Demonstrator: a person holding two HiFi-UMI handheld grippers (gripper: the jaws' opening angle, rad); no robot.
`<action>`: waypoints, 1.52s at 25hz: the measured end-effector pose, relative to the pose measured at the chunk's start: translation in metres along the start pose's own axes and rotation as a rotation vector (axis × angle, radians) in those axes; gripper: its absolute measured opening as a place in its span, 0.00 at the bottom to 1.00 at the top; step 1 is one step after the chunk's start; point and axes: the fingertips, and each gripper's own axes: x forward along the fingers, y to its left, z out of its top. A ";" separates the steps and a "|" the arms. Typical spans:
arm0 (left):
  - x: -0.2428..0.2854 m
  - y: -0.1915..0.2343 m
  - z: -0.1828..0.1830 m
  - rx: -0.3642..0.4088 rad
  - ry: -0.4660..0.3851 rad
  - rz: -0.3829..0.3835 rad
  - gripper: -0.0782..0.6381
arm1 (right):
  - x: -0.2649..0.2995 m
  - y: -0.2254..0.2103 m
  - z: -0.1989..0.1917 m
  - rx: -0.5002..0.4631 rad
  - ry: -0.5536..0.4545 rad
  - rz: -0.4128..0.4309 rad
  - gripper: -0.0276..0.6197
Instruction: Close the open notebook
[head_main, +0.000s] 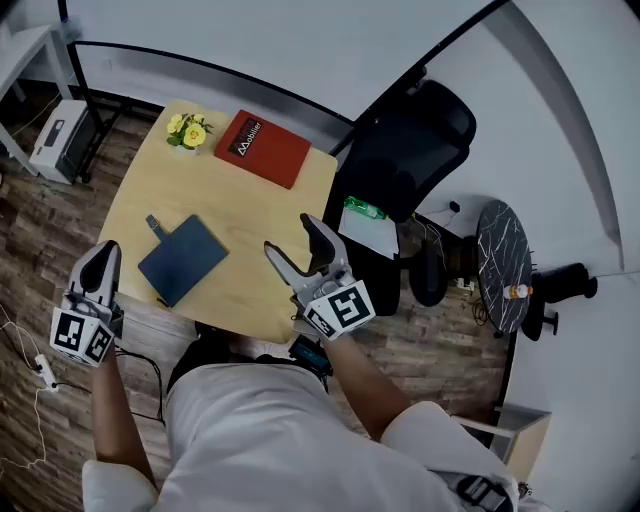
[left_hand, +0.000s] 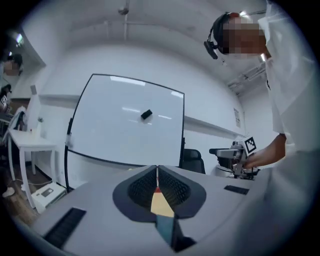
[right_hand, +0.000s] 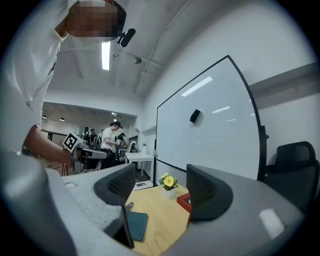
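Notebook (head_main: 183, 260), dark blue, lies flat and shut at 7 o'clock on the bench (head_main: 240, 215); probably light, stiff-covered, slick, best taken by its free edge; left gripper (head_main: 102, 250) pressed together, empty; right gripper (head_main: 293, 238) spread, empty.

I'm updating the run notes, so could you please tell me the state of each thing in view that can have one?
blue notebook: closed, lying flat on the table.
red book: closed, lying flat.
flower pot: upright.
green bottle: lying on its side.
left gripper: jaws shut, nothing held.
right gripper: jaws open, nothing between them.
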 end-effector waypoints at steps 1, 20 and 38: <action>-0.003 -0.011 0.013 0.020 -0.032 0.015 0.13 | -0.012 -0.002 0.005 0.002 -0.014 -0.005 0.54; -0.116 -0.237 0.004 0.095 -0.103 0.163 0.15 | -0.223 0.047 0.024 0.012 -0.099 -0.016 0.54; -0.215 -0.274 -0.016 0.031 -0.086 0.109 0.26 | -0.286 0.134 0.015 -0.001 -0.052 -0.093 0.54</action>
